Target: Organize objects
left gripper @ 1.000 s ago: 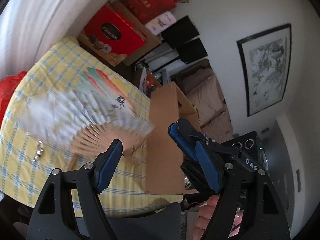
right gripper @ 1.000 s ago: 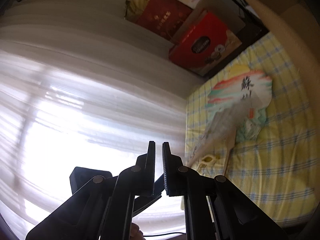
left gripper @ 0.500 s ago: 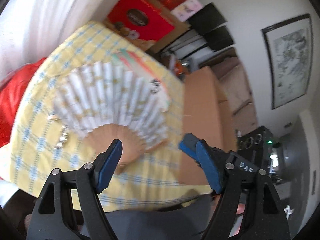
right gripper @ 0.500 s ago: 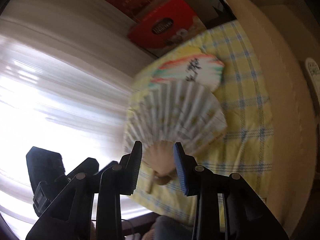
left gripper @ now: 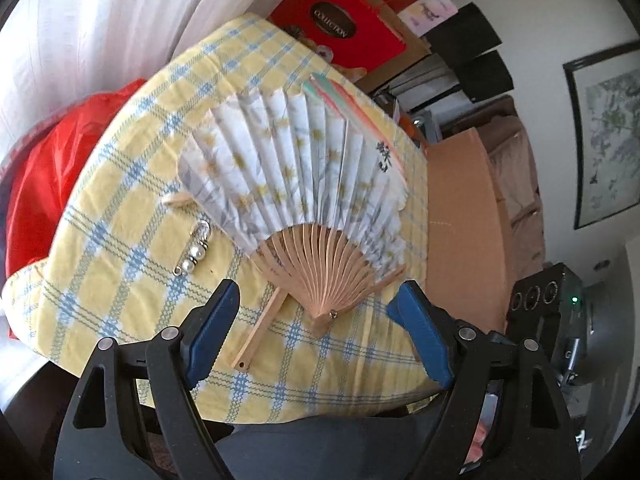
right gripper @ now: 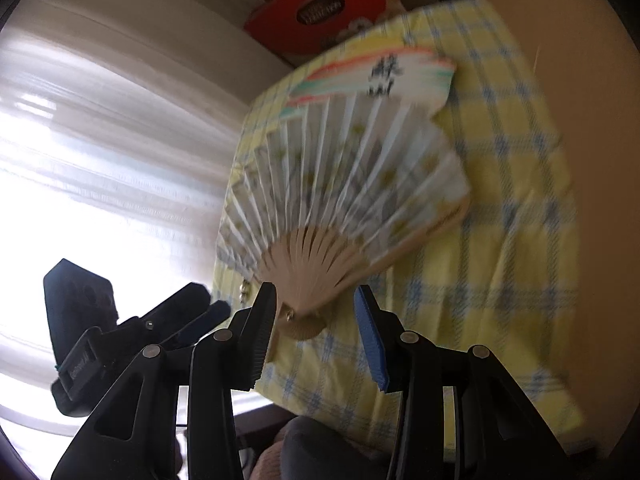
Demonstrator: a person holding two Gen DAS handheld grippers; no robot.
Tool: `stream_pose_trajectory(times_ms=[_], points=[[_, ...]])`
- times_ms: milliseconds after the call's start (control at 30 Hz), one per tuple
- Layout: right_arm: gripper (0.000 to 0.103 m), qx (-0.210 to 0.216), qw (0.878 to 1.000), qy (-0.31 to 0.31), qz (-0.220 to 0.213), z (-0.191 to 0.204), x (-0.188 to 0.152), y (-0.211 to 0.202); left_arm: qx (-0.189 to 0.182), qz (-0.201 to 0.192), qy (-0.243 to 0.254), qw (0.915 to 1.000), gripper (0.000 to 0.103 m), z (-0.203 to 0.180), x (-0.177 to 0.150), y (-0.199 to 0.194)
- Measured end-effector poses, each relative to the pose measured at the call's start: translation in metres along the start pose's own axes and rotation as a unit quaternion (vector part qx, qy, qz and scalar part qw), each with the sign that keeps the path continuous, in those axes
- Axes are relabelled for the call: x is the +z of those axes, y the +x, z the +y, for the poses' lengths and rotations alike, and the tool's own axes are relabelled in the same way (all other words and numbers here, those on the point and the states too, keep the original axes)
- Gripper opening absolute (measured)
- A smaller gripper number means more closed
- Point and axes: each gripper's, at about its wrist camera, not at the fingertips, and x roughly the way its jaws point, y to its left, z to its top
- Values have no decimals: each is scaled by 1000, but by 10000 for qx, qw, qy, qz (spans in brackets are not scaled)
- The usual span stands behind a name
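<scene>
Bamboo ribs mark the narrow end of the folding fan, which lies spread open and flat on the yellow checked tablecloth. Its pivot rivet points back toward both grippers and its pleated paper arc opens away from them. Taking the fan as the landmark: a second, flat fan with coloured stripes and black characters sticks out from under its far edge, and that one's wooden handle seems to run out beside the pivot, toward the left gripper. A pin with pearls lies on the cloth just to the left of the ribs, and a cardboard box stands along its right side.

The left gripper hangs just short of the pivot with its jaws spread wide and nothing between them. The right gripper also has its jaws apart and empty, and the pivot shows right in its gap; whether it touches is hard to say through the blur. The right one looks nearer to me.

The fan's long axis runs from the pivot straight away from the grippers, so I would guess the next grab goes for the pivot or the outer ribs, perhaps to fold it shut.
</scene>
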Motion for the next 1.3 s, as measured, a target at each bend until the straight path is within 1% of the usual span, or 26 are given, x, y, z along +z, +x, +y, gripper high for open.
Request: stream_pose_trajectory(times_ms=[100,233,300,367,533,600,633,667,700,800,833,900,933,967,1000,1033,1067,1133,1300], points=[[42,39,9999,107,63,1,-2,4,-127,66,-116,9998,79,3,-1,8],[41,102,9992,333,184,-8,0,18,-203,108,-287,9993,79,7,0,19],[36,88,9987,443,216,-12,1,22,-212,90,-334,9992,83,9,0,22],[32,159,9982,552,190,-15,2,26,-209,50,-351,9992,85,10,0,25],[28,184,9977,641,120,-16,5,31,-222,-17,-427,9988,85,12,5,32],[23,159,9977,647,124,-16,6,30,-250,-29,-483,9985,84,13,7,35],[23,177,9977,646,120,-18,8,31,-300,-62,-514,9982,83,14,7,36],[22,183,9978,634,112,-17,8,30,-319,-68,-534,9980,81,14,8,37],[21,183,9978,623,104,-18,7,30,-337,-59,-543,9979,72,14,8,38],[18,210,9981,582,45,-18,6,29,-371,-50,-628,9973,58,17,5,41],[18,205,9984,531,2,-17,5,26,-389,-76,-645,9971,55,19,3,41],[17,199,9988,449,-85,-15,5,23,-395,-108,-705,9967,42,23,1,40],[16,219,9987,439,-111,-15,4,20,-421,-122,-749,9962,39,26,0,40],[16,243,9987,428,-134,-15,4,18,-448,-136,-793,9958,31,28,-1,39],[16,274,9986,417,-179,-14,3,15,-464,-153,-825,9954,20,30,-1,38],[16,296,9985,398,-219,-13,3,12,-469,-198,-877,9948,15,32,-1,37],[16,299,9986,362,-250,-11,3,10,-494,-225,-899,9945,12,32,-1,35],[15,298,9986,267,-334,-7,4,4,-591,-230,-921,9937,12,32,0,34],[15,384,9977,149,-545,5,5,-14,-689,-332,-763,9941,12,17,4,23]])
